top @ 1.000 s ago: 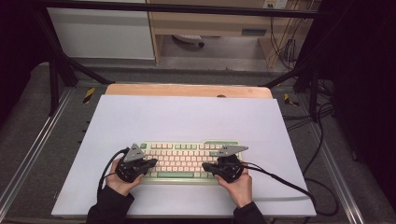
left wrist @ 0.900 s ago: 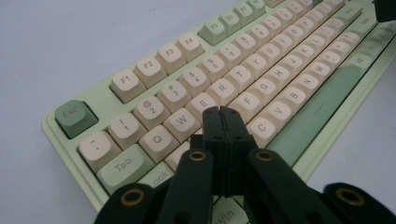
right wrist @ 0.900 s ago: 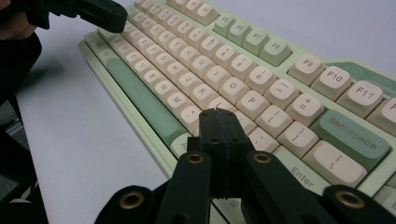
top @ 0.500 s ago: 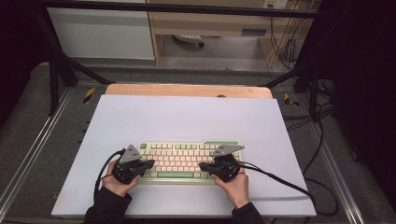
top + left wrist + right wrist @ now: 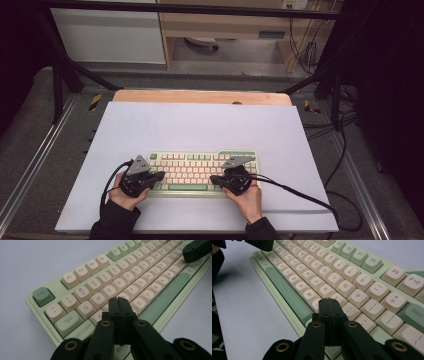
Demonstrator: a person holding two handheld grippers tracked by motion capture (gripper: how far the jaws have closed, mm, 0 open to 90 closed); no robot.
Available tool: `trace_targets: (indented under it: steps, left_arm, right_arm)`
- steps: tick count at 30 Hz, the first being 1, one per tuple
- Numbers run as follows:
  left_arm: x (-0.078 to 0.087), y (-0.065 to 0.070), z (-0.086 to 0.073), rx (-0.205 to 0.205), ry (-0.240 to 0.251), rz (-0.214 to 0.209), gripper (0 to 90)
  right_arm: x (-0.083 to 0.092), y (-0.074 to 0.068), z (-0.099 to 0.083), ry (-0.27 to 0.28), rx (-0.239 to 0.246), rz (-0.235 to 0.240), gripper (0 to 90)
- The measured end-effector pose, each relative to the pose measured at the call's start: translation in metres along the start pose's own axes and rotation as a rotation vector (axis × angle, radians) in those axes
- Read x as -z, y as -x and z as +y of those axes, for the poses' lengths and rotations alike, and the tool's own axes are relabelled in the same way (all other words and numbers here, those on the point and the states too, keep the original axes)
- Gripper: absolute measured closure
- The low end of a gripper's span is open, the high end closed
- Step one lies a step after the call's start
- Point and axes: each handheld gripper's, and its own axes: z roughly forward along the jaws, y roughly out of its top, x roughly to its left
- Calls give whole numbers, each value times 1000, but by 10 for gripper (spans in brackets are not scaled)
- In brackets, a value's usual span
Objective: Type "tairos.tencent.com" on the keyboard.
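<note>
Little has moved since a second ago: the keyboard (image 5: 202, 172) lies near the white surface's (image 5: 200, 125) front edge. Left gripper (image 5: 119, 301) and right gripper (image 5: 329, 302), both closed and empty, hover over letter keys; press straight down, one key only.

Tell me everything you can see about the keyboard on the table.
The keyboard is a compact mechanical-looking board with a pale green case, cream letter keys and darker green Esc, space bar and modifier keys. It lies flat near the front edge of the white table top, long side facing the person. The shut left gripper hangs over the keys by A and S, the shut right gripper near L; whether either presses a key is unclear.
</note>
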Motion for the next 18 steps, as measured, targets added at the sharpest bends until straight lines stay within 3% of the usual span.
trace_targets:
  steps: [18]
  left_arm:
    - [-2, 0, 0, -3, -4, -1, 900]
  right_arm:
    - [-4, 1, -2, -8, 15, -8, 900]
